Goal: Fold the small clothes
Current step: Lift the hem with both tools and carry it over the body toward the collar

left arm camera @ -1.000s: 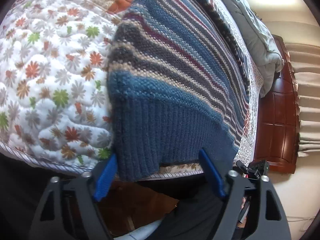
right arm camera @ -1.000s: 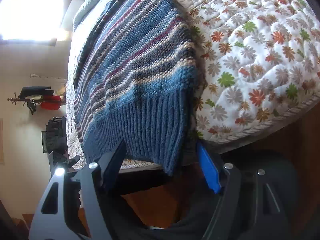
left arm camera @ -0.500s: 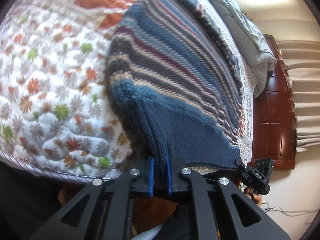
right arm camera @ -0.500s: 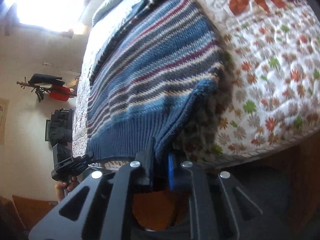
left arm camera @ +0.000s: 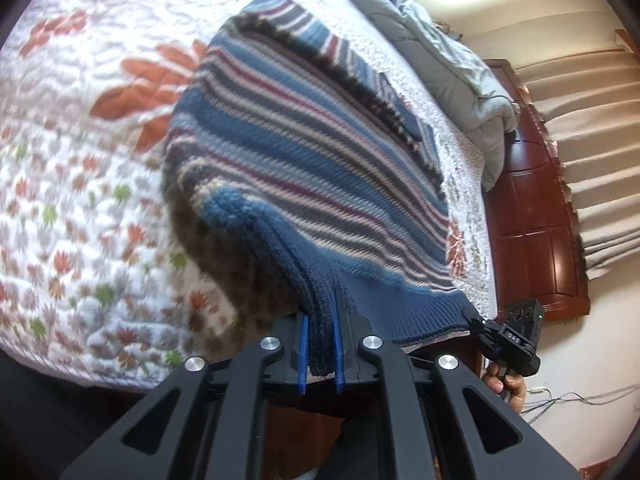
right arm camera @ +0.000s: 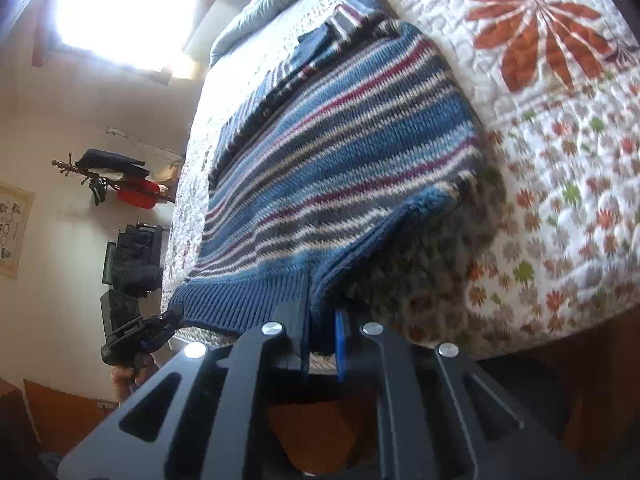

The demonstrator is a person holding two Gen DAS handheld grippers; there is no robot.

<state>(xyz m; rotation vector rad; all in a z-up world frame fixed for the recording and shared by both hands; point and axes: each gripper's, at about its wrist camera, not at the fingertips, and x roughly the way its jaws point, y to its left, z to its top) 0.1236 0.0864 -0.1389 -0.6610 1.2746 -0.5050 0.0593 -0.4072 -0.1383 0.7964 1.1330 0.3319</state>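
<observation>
Floral quilted bed [left arm camera: 72, 208]; dark wooden headboard [left arm camera: 536, 216]; bright window [right arm camera: 120, 12].

Floral quilt [left arm camera: 80, 184], grey duvet [left arm camera: 452, 76], wooden headboard [left arm camera: 536, 216].

I'm making out only small white letters on my right gripper [left arm camera: 480, 322], at four o'clock, too tiny to read; the wall poster [right arm camera: 10, 232], at nine o'clock, is blurring.

Blue, grey, cream and maroon striped sweater [left arm camera: 304, 184]; white quilt [left arm camera: 80, 208] with orange-green flowers.
</observation>
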